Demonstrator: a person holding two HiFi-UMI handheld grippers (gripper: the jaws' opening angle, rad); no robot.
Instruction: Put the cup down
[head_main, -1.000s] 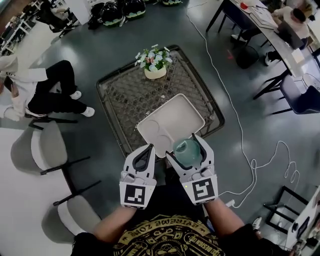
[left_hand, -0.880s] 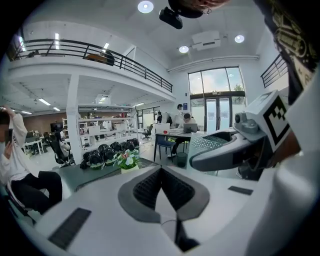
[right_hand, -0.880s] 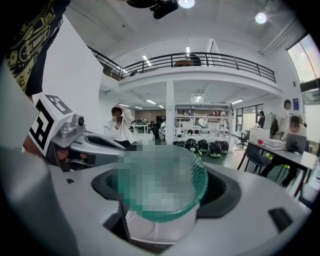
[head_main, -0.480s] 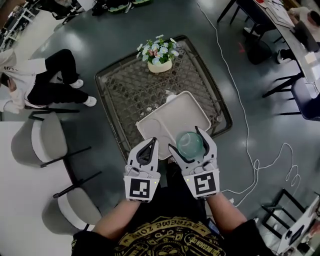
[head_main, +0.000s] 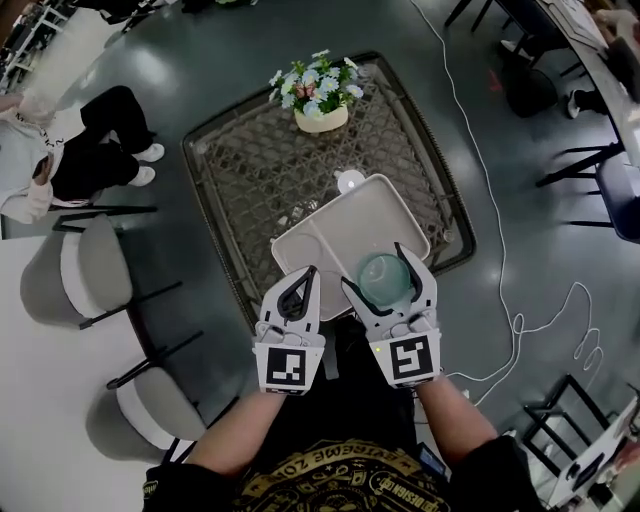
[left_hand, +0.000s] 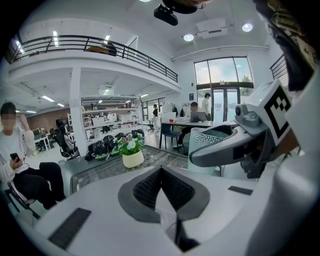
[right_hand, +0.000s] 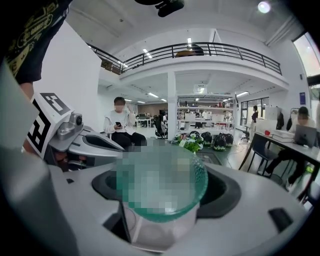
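Note:
A pale green cup (head_main: 382, 277) (right_hand: 162, 187) (left_hand: 206, 139) is clamped between the jaws of my right gripper (head_main: 386, 272), held over the near right part of the white tray (head_main: 310, 255). Whether the cup touches the tray cannot be told. In the right gripper view the cup fills the gap between the jaws, partly under a mosaic patch. My left gripper (head_main: 301, 287) (left_hand: 161, 172) hovers beside it at the tray's near edge, shut with nothing between its jaws.
The tray lies on a square wicker-pattern glass table (head_main: 250, 170) with a flower pot (head_main: 320, 115) at its far edge and a small white round thing (head_main: 350, 180). Grey chairs (head_main: 85, 275) stand left. A seated person (head_main: 60, 165) is at far left. A cable (head_main: 500, 250) runs right.
Both grippers and the cup have moved forward over the tray, and the view has shifted forward with them. The right gripper's hold on the cup is unchanged.

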